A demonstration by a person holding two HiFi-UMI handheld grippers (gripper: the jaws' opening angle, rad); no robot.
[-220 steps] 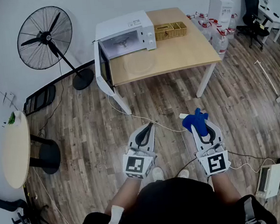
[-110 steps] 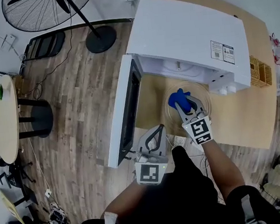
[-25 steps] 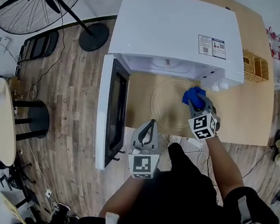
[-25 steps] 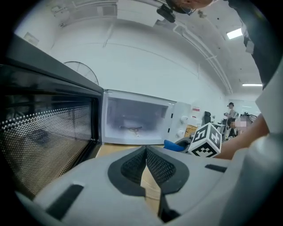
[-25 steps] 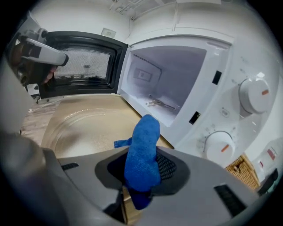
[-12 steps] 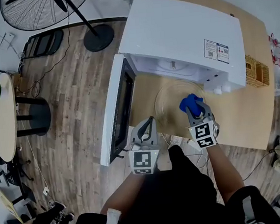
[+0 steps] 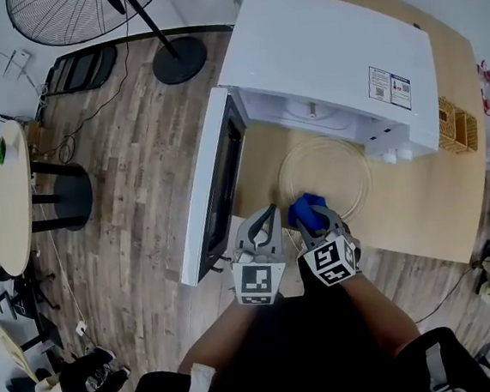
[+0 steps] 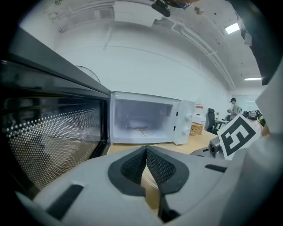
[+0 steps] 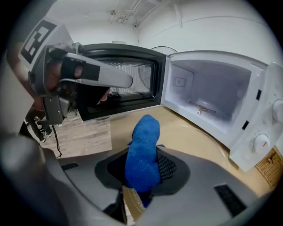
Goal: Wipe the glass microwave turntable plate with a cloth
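The round glass turntable plate lies flat on the wooden table, in front of the open white microwave. My right gripper is shut on a blue cloth, which sits at the plate's near left rim. The cloth bulges up out of the jaws. My left gripper hovers just left of the right one, over the table's near edge, shut with nothing in it. It also shows in the right gripper view as the left gripper.
The microwave door swings out to the left, beside my left gripper. The empty microwave cavity shows its roller ring. A wicker basket stands on the table right of the microwave. A floor fan and a round side table stand on the left.
My right gripper has carried the blue cloth from the plate's right side across to its near left rim, closer to the left gripper. The left gripper has stayed put.
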